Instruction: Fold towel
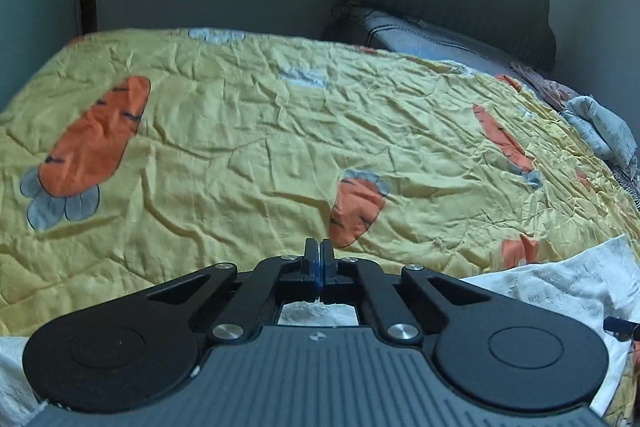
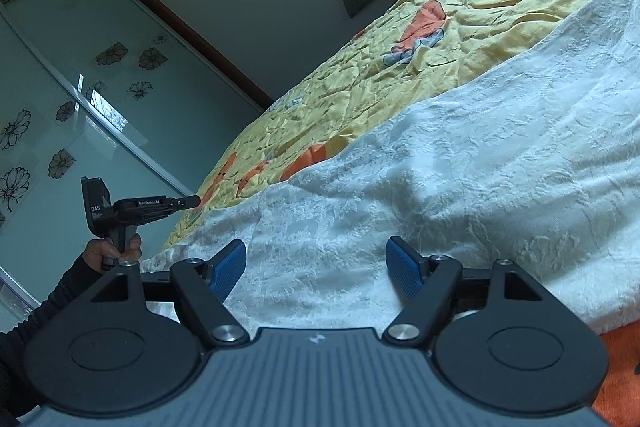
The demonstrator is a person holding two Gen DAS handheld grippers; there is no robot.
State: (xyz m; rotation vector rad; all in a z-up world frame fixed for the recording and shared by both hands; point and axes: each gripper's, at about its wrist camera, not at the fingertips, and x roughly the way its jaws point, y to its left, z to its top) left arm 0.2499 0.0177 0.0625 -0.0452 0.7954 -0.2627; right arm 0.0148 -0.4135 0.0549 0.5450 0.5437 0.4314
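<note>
towel (image 2: 440,163) lies flat on the bed (image 1: 240,131) for folding, left gripper (image 1: 319,259) clenched empty at the bottom middle of its view, right gripper (image 2: 316,267) released above it.

White towel (image 2: 460,187), textured terry-like weave with a raised pattern. It lies spread on the bed and fills the centre and right of the right wrist frame; its far edge runs diagonally from lower left to upper right. Surface rumpled, with soft creases. In the left wrist frame it shows at the lower right (image 1: 568,279).
</note>
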